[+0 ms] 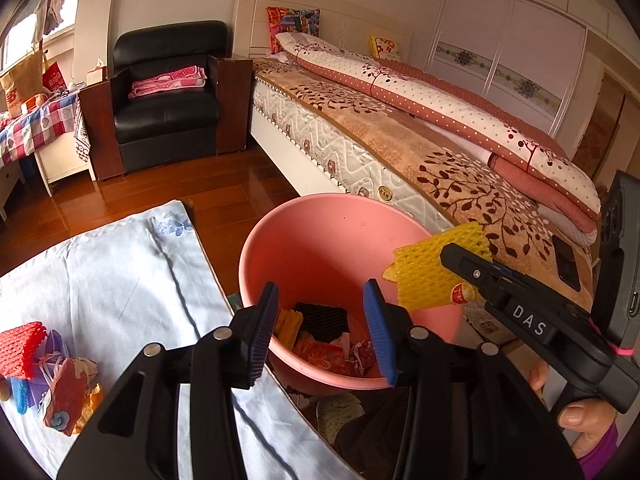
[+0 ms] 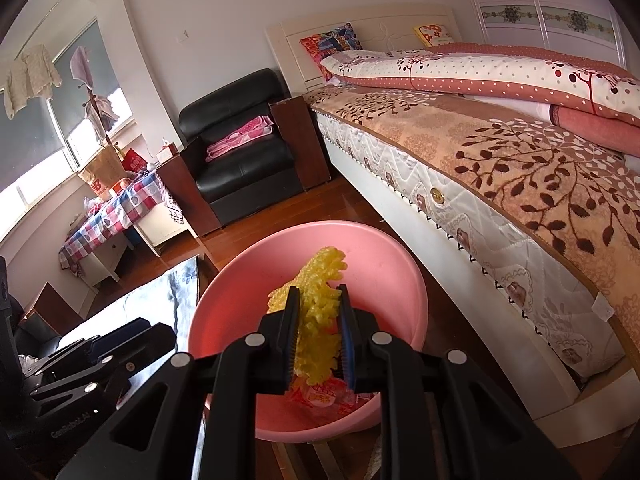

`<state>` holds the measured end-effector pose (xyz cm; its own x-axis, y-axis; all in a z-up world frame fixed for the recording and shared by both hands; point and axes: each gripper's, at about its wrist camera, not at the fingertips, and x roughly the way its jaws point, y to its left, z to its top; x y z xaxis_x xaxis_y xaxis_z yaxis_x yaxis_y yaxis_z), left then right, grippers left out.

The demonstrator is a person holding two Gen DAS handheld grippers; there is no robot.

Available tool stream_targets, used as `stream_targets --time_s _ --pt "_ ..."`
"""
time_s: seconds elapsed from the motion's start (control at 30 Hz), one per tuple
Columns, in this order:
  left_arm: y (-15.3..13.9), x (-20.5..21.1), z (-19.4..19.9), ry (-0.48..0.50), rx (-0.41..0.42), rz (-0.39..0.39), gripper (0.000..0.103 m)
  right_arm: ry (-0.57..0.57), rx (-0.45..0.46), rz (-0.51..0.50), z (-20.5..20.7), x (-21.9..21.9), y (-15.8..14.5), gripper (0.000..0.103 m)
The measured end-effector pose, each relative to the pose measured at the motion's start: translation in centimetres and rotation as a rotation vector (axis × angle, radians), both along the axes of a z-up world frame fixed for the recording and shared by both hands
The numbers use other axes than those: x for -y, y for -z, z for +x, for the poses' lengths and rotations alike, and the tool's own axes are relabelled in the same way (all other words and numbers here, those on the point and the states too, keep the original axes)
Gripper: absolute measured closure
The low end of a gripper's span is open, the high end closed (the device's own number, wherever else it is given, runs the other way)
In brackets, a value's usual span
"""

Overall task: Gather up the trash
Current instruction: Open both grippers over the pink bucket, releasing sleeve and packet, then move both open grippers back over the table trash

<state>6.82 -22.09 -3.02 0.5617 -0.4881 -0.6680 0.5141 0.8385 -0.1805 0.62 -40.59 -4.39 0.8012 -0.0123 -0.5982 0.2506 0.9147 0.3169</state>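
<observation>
A pink basin (image 1: 316, 248) stands on the floor beside the bed and holds several wrappers and foam nets (image 1: 322, 316). My left gripper (image 1: 320, 320) is open and empty, just above the basin's near rim. My right gripper (image 2: 319, 332) is shut on a yellow foam net (image 2: 318, 316) with a red wrapper (image 2: 316, 394) and holds it over the basin (image 2: 384, 264). The net (image 1: 428, 276) and right gripper (image 1: 452, 258) also show at the right of the left wrist view. More trash lies on the pale blue cloth (image 1: 120, 264): a red foam net (image 1: 20, 348) and an orange wrapper (image 1: 68, 396).
A bed (image 1: 400, 128) with a quilt runs along the right. A black armchair (image 1: 168, 92) stands at the back, a checked-cloth table (image 1: 32, 128) at the left. A phone (image 1: 566, 264) lies on the bed. Wooden floor (image 1: 224, 188) lies between them.
</observation>
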Motion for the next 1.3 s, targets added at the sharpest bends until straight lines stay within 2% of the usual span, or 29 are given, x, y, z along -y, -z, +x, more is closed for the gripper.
stream_targets --time_s 0.07,0.13,0.17,0.2,0.73,1.3 --pt "-0.1 -0.2 -0.1 -0.003 -0.001 -0.005 0.059 -0.001 0.001 0.004 0.0 0.1 0.0 0.08" --pt "-0.1 -0.3 -0.1 -0.005 -0.003 -0.006 0.059 -0.003 0.005 0.007 0.0 0.2 0.0 0.072" --pt "-0.1 -0.4 -0.2 -0.006 -0.004 -0.005 0.059 -0.002 0.008 0.008 0.0 0.2 0.0 0.063" --pt "-0.1 -0.4 -0.2 -0.007 -0.005 -0.005 0.059 0.002 0.012 0.007 -0.2 0.2 -0.1 0.06" --pt "-0.2 -2.5 -1.6 -0.028 -0.012 -0.011 0.059 -0.014 0.038 -0.018 -1.1 -1.4 -1.7 0.06" --pt "0.1 -4.9 -3.5 -0.035 -0.024 -0.004 0.059 -0.046 0.022 -0.053 -2.2 -4.1 -2.6 0.057"
